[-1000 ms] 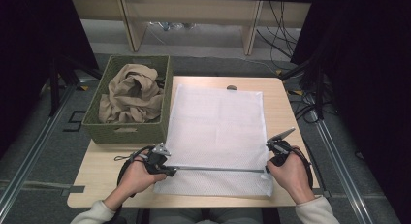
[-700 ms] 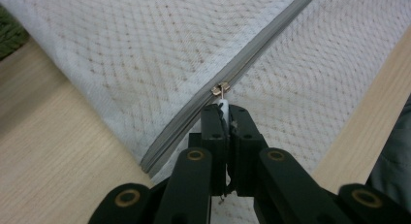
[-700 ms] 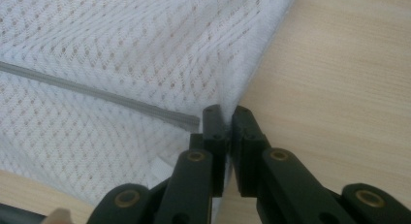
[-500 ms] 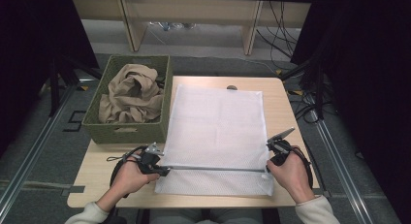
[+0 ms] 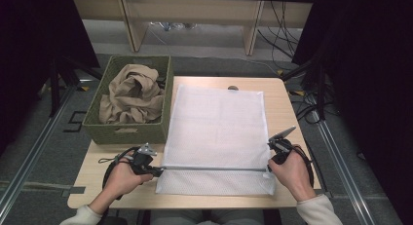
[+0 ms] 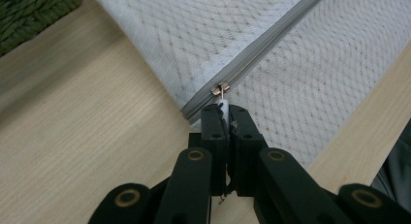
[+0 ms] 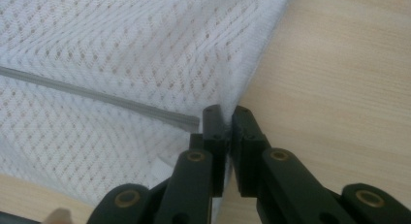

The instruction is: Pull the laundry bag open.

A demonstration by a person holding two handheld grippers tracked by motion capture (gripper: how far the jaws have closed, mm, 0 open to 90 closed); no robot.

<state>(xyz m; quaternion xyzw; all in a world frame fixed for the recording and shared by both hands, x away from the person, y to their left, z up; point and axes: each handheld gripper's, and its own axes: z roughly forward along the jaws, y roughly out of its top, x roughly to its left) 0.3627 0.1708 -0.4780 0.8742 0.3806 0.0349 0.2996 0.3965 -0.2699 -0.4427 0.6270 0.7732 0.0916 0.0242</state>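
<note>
A white mesh laundry bag lies flat on the wooden table, its grey zipper running across near the front edge. My left gripper is at the zipper's left end, shut on the white tab of the brass zipper pull; the jaws pinch it tight. My right gripper is at the bag's right edge, level with the zipper. Its jaws are shut on the mesh bag beside the zipper's end.
A green woven basket holding crumpled beige cloth stands at the table's left, just beyond my left hand. Bare table runs along the bag's right side. Shelving and cables lie on the floor past the far edge.
My left gripper has moved leftward along the zipper line with the pull in its jaws, reaching the bag's left edge. The right gripper has held still.
</note>
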